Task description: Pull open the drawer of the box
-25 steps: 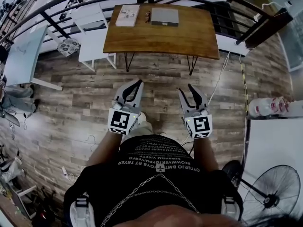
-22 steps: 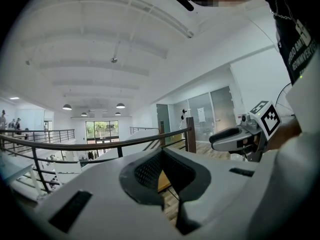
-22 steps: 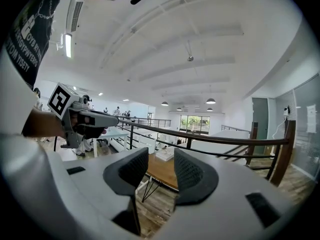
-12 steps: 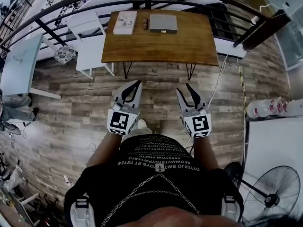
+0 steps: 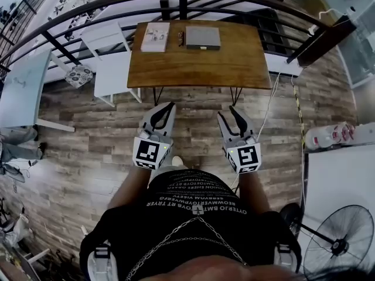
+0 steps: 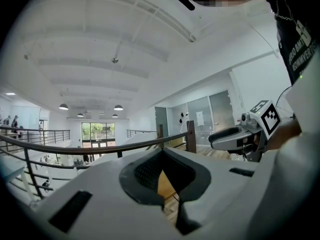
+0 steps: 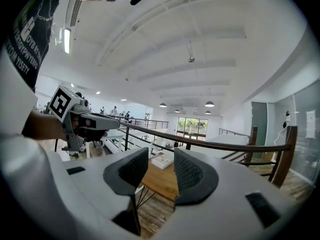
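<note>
Standing on the wooden floor (image 5: pixel 88 133) short of the worktop (image 5: pixel 199 66), the person holds both grippers out in front at about waist level, and neither is over the tabletop. The task's thing, a flat grey box (image 5: pixel 203 37), lies toward the far edge of the worktop, just right of a white booklet-like item (image 5: pixel 155 36), with a small dark object (image 5: pixel 181 37) between the two. From above the box looks whole and flush, so I judge its drawer to be unopened, though its front and any handle are too small to make out. The left gripper (image 5: pixel 169 106) has its fingers (image 6: pixel 145 173) brought together at the tips, leaving only a rounded hollow behind them and nothing inside it. The right gripper (image 5: pixel 228 111) has its fingers (image 7: pixel 192 176) standing apart with nothing between them; only the worktop and floor show through the gap. Both grippers are well apart from the box. By my reading no part of the job is done. What is left is all of it: getting near, reaching across the worktop, steadying the box if needed, catching the drawer front and drawing it out.
</note>
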A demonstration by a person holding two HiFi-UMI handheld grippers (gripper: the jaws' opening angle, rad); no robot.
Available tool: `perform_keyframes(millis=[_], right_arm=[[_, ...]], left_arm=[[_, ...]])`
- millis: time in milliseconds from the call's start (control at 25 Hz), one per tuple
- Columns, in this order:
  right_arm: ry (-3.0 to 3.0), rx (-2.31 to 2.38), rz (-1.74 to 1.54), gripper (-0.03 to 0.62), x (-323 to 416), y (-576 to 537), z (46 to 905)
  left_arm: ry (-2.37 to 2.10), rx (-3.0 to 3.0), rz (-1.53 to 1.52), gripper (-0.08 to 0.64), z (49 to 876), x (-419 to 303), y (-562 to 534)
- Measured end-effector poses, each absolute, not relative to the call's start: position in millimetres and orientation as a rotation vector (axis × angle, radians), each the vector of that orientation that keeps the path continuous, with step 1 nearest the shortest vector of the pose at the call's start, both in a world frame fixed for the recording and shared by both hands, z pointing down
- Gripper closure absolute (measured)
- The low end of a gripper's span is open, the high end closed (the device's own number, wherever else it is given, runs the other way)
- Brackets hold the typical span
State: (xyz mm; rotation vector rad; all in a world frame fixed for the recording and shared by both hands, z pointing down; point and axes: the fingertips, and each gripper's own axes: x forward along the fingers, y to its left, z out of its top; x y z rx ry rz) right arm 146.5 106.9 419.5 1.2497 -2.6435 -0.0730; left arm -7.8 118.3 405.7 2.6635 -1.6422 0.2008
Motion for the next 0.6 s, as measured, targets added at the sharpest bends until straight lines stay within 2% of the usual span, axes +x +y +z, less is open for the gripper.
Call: perform_keyframes(millis=[600], right_arm=[[-2.618, 1.235, -0.067, 0.439, 75, 104, 427]], left_arm=[[-1.594, 2.707, 0.116, 0.555, 405, -60, 111]])
